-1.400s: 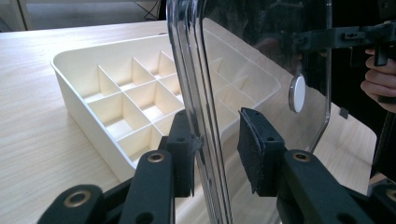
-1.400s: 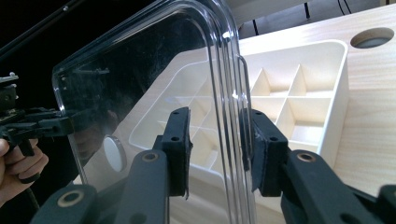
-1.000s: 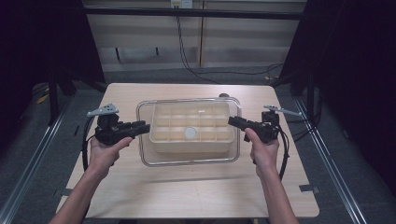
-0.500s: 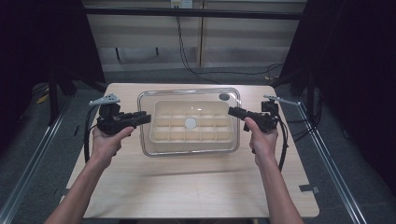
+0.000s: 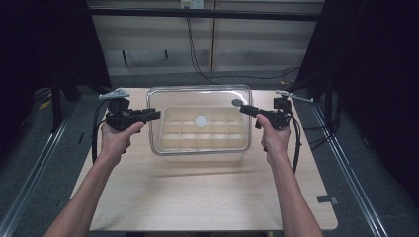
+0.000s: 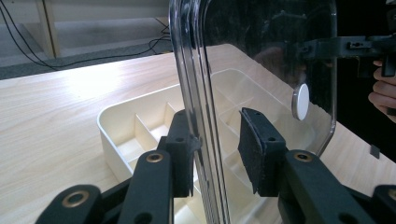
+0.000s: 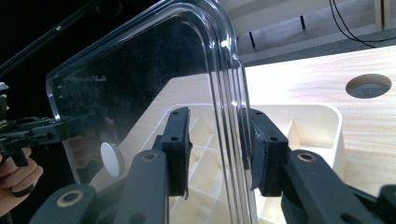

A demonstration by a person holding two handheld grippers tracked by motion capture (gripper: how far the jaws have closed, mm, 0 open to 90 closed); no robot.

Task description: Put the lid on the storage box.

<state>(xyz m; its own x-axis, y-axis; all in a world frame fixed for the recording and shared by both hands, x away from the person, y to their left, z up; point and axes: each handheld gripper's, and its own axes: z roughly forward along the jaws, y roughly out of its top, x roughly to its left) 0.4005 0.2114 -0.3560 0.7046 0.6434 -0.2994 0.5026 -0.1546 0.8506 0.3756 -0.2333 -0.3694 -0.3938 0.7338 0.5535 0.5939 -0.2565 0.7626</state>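
A clear plastic lid point(image 5: 197, 96) with a white round dot point(image 5: 200, 120) hangs tilted above a cream compartment tray point(image 5: 202, 157) on the wooden table point(image 5: 197, 197). My left gripper point(image 5: 157, 115) is shut on the lid's left rim and my right gripper point(image 5: 243, 107) on its right rim. The left gripper view has the rim point(image 6: 196, 70) standing upright between my left gripper's point(image 6: 217, 140) pads, with the tray point(image 6: 126, 126) below. In the right gripper view my right gripper point(image 7: 219, 140) clamps the lid point(image 7: 140, 93) over the tray point(image 7: 317, 126).
A round grey cable hole point(image 5: 236, 102) sits in the table behind the tray, also seen from the right gripper point(image 7: 369, 86). Black frame rails run along both sides of the table. Bare wood lies between the tray and the near edge.
Both hands have carried the lid away from me and slightly up. It sat over the tray before and now stands off it, shifted toward the far side.
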